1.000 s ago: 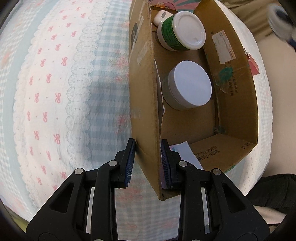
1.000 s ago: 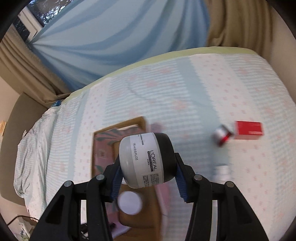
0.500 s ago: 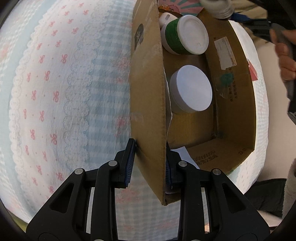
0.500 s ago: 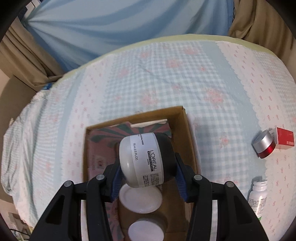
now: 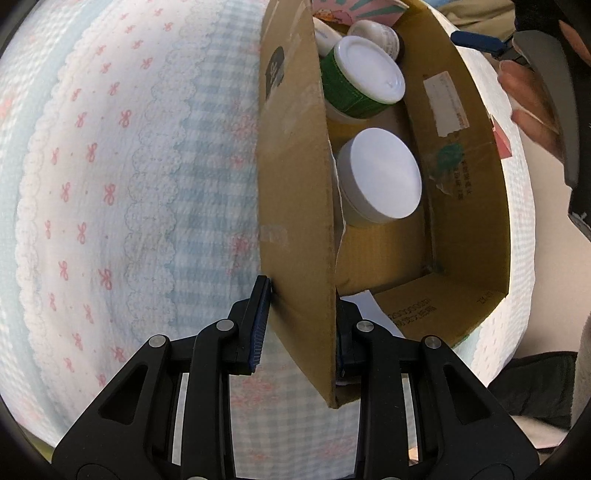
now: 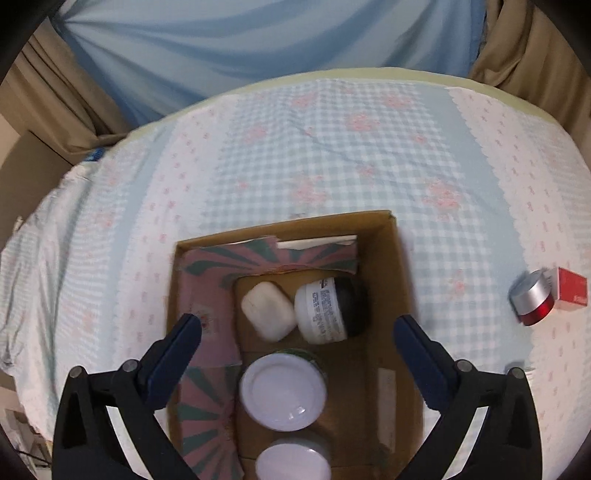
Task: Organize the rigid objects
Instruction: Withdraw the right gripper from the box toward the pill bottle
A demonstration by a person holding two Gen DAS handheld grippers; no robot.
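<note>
Black-capped jar (image 5: 384, 35) is now lying in the cardboard box's (image 5: 295, 184) far end; left claw (image 5: 301, 325) is still pinching the box wall. Right view: right claw (image 6: 297, 326) is now spread, empty, jar released; red-silver jar (image 6: 533, 301) waiting on bed.
</note>
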